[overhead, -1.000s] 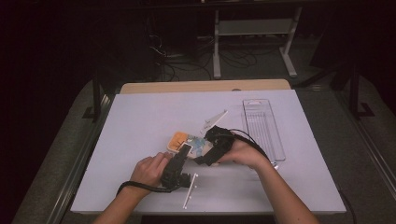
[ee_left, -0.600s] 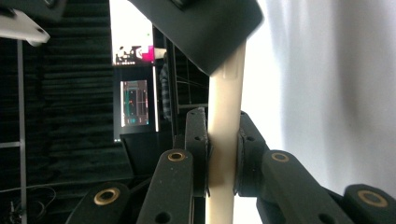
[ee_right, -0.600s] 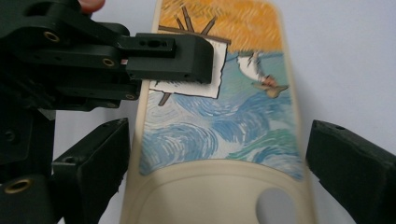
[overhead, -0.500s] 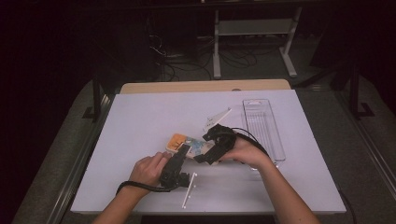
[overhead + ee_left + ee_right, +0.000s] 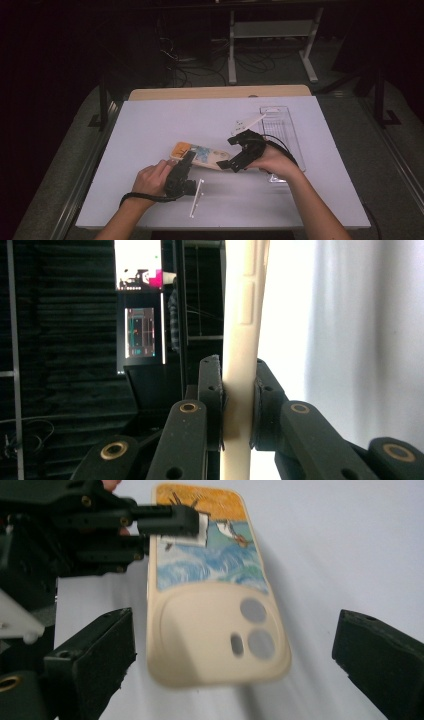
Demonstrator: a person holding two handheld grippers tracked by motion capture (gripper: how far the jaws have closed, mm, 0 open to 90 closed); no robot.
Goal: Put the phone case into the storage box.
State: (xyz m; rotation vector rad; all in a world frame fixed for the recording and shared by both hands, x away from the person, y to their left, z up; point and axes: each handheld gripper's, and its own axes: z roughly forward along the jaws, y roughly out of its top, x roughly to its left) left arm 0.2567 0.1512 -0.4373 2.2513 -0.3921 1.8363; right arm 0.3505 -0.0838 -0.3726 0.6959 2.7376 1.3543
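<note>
White strip: a thin white plastic strip [image 5: 196, 198] lies on the bench [image 5: 150, 125] nearest you, just beside your left hand [image 5: 150, 179].
Left gripper: your left gripper [image 5: 187, 161] is clamped on the edge of the cream phone case with the painted sea scene [image 5: 200, 154]; in the left gripper view both pads press its rim [image 5: 240, 365].
Phone case: it sits low over the white bench, between your two grippers, camera cut-outs [image 5: 252, 630] toward your right gripper.
Right gripper: your right gripper [image 5: 235, 152] stands wide open, its jaws either side of the case's camera end, touching nothing.
Clear tray: a clear ribbed plastic tray [image 5: 282, 125] lies beyond your right hand [image 5: 272, 160].
White bracket: a flat white piece [image 5: 247, 122] lies just beside that tray.
</note>
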